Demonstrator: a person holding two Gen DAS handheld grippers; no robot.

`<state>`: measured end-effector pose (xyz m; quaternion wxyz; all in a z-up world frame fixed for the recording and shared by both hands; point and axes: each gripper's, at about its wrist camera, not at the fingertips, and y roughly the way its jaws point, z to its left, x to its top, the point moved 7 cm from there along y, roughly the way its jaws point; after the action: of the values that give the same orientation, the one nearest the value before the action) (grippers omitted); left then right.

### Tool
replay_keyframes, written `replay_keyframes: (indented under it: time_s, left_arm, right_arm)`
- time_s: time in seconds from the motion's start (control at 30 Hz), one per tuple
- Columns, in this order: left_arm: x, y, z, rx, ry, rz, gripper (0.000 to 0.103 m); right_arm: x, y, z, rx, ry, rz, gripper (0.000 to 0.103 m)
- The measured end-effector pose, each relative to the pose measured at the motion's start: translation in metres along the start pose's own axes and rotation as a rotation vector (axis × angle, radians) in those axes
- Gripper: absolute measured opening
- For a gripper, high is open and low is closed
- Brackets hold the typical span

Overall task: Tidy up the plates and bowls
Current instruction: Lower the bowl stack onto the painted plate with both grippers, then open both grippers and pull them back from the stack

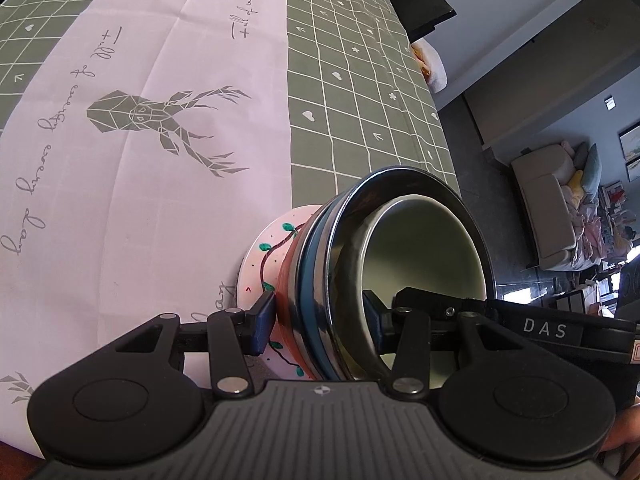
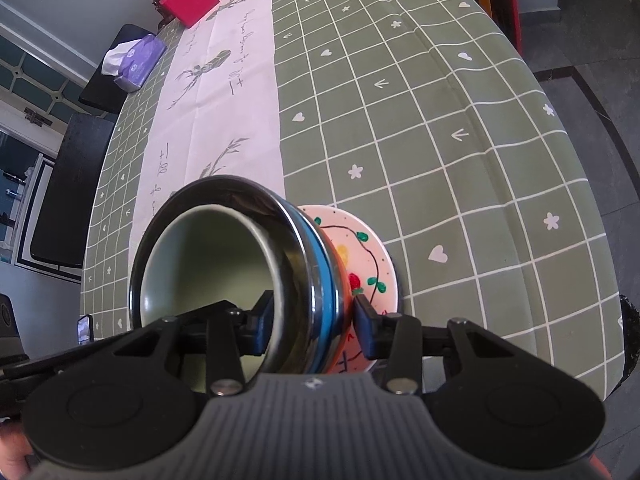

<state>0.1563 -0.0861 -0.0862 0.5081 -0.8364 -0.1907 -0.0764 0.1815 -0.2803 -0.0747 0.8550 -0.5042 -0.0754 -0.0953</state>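
In the left wrist view, the left gripper (image 1: pixel 318 326) stands about half open and is clamped on the near side of a nested stack of dishes: its left pad presses the outside, against the pink painted ceramic plate (image 1: pixel 266 256) at the bottom, and its right pad sits inside the pale green ceramic bowl (image 1: pixel 420 252) at the top. Between them lies the shiny steel bowl with a blue band (image 1: pixel 316 280). The stack is right at the fingertips, above the white deer-print strip of the green checked tablecloth (image 1: pixel 360 80). The right gripper's black body (image 1: pixel 540 326) reaches in from the right.

In the right wrist view, the right gripper (image 2: pixel 314 328) grips the same stack across its rim, the left pad inside the green bowl (image 2: pixel 208 256), the right pad on the painted plate (image 2: pixel 372 256), the steel bowl (image 2: pixel 316 272) between them. The stack is just ahead of the fingers, over the cloth (image 2: pixel 440 120) near the table edge
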Motion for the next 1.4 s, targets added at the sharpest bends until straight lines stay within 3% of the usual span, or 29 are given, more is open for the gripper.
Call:
replay_keyframes:
  time_s: [0.6, 0.83, 0.9, 1.0, 1.2, 1.3, 1.4]
  left_arm:
    - [-0.007, 0.005, -0.003, 0.006, 0.053, -0.022, 0.052]
    - [-0.007, 0.003, -0.006, 0.009, 0.104, -0.036, 0.055]
    - [-0.005, 0.000, -0.008, 0.005, 0.122, -0.057, 0.068]
    - [-0.001, -0.006, -0.010, 0.001, 0.143, -0.084, 0.077]
    - [0.004, -0.019, -0.008, -0.008, 0.165, -0.145, 0.079]
    - [0.008, -0.037, -0.009, -0.015, 0.201, -0.222, 0.079]
    - [0.010, -0.062, -0.013, 0.008, 0.273, -0.323, 0.081]
  right_arm:
    - [-0.003, 0.005, -0.004, -0.005, -0.033, 0.002, 0.041]
    - [-0.005, 0.006, -0.005, 0.019, -0.018, 0.017, 0.052]
    - [-0.005, 0.007, -0.007, 0.017, -0.017, 0.016, 0.058]
    - [-0.005, 0.006, -0.008, 0.032, -0.011, 0.013, 0.063]
    - [-0.001, -0.005, -0.006, 0.046, -0.024, -0.017, 0.076]
    - [0.001, -0.018, -0.003, 0.035, -0.053, -0.059, 0.084]
    - [0.003, -0.037, 0.003, 0.018, -0.091, -0.118, 0.084]
